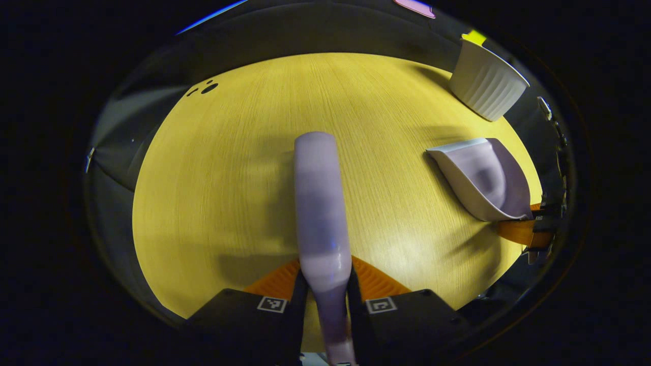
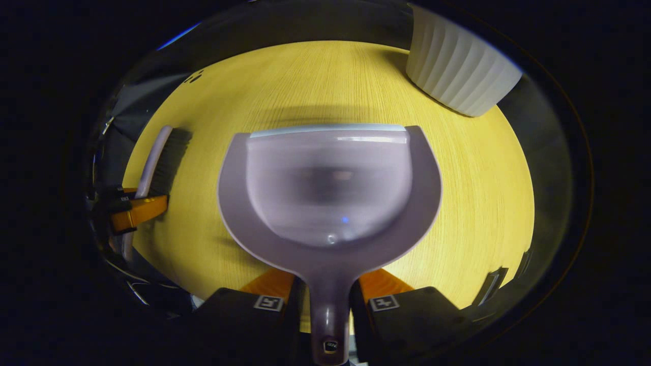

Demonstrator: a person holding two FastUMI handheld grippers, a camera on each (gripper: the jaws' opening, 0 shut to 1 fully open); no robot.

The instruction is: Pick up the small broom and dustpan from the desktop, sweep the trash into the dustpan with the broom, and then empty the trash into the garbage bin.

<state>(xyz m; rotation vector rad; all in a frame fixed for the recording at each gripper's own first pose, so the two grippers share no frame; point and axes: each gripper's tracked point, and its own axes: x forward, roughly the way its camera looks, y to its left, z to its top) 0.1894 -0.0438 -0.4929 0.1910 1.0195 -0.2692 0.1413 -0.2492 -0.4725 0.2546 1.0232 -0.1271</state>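
Left gripper: jaws clamping the broom handle, readying a sweep.
Right gripper: jaws gripping the dustpan, lip aiming toward 12 o'clock.
Bin: waiting at 1 o'clock on the tabletop.

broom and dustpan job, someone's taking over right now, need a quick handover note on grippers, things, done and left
Left hand-held gripper: shut on the broom handle, brush pointing forward over the desktop.
Right hand-held gripper: shut on the dustpan handle, the pan's lip facing away, toward the far side of the desk.
Garbage bin: white, ribbed, at the far right of the desk, beyond the dustpan.
Done: both tools picked up.
Left: I can't make out any trash in the pan. A few dark specks lie at the far left edge. Sweep, then empty into the bin.
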